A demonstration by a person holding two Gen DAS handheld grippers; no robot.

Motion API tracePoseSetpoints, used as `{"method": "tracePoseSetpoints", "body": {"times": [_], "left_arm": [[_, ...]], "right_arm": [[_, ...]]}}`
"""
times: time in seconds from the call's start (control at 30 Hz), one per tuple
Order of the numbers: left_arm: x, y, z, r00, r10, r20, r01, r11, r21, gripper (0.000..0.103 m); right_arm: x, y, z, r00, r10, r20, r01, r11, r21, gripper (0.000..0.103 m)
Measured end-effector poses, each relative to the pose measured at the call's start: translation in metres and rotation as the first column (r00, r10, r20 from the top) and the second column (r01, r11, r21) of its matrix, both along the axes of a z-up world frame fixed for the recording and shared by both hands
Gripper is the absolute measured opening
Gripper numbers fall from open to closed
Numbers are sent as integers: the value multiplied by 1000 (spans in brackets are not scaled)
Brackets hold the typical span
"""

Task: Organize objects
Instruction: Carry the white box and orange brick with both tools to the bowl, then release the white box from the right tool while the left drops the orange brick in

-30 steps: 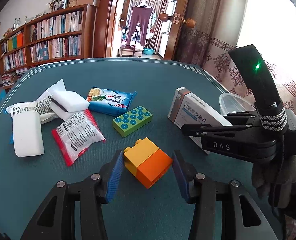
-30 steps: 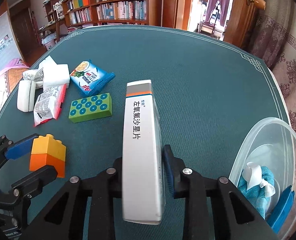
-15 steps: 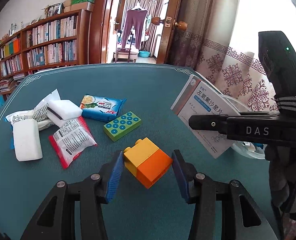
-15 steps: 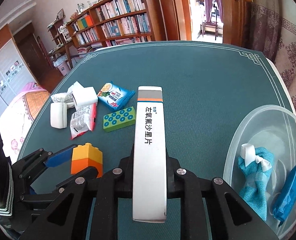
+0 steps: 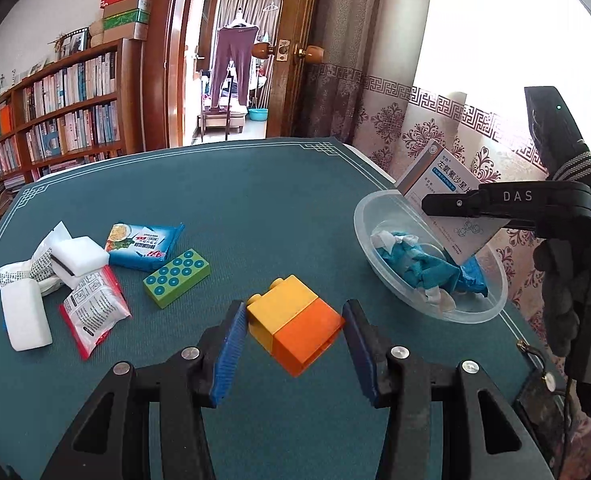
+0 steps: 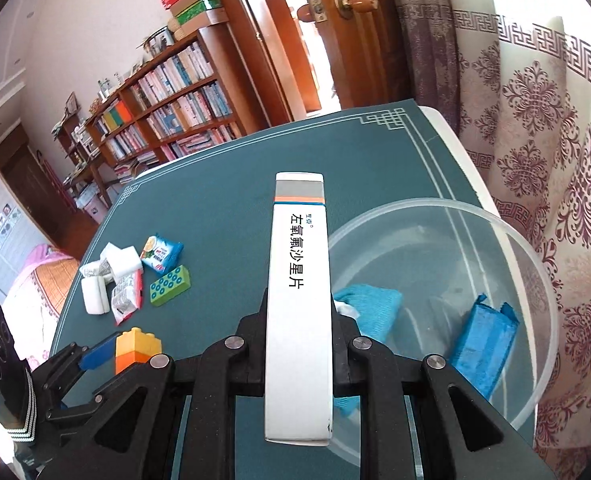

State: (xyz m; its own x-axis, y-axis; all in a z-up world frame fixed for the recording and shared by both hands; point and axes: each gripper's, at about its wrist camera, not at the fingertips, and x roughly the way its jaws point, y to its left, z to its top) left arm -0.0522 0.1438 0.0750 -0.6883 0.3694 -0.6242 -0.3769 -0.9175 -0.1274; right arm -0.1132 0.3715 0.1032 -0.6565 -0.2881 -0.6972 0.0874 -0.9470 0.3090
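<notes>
Toy block (image 5: pixel 293 330), yellow over orange, hangs pinched between the left tool's (image 5: pixel 293 344) blue pads at 6 o'clock: rigid, light, slick plastic, best held on its flat sides. At 3 o'clock the right tool (image 6: pixel 298 322) clamps a stiff, crushable cardboard medicine box (image 6: pixel 298 304) above the clear bowl (image 6: pixel 447 216).

White med box (image 6: pixel 298 300) over clear bowl (image 6: pixel 535 264); yellow/orange block (image 5: pixel 293 330) tilted.

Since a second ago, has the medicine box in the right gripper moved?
Yes. In the left wrist view, the medicine box, shut in the right gripper, has gone from beside the green block up over the clear bowl.
</notes>
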Motion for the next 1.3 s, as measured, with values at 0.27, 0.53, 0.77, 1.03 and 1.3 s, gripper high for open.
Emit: {"method": "tracePoseSetpoints", "body": {"times": [0.27,0.53,0.77,1.03,1.3], "left_arm": [[-1,28,9,998,-57,-15,57,998,-16,52],[-9,49,16,995,-101,-8,101,995,-11,52],[-14,70,22,989,-148,-15,148,989,-10,52],[-21,90,21,981,-192,-1,192,981,-2,52],[-16,123,12,958,-287,22,287,958,3,52]], "right_arm": [[-20,59,-14,992,-122,34,124,989,-75,20],[-37,83,-39,984,-149,96,163,974,-155,21],[-35,97,-36,971,-228,73,234,969,-83,31],[-14,100,-26,964,-266,0,266,964,10,31],[5,87,-12,969,-241,-61,243,970,30,32]]}}
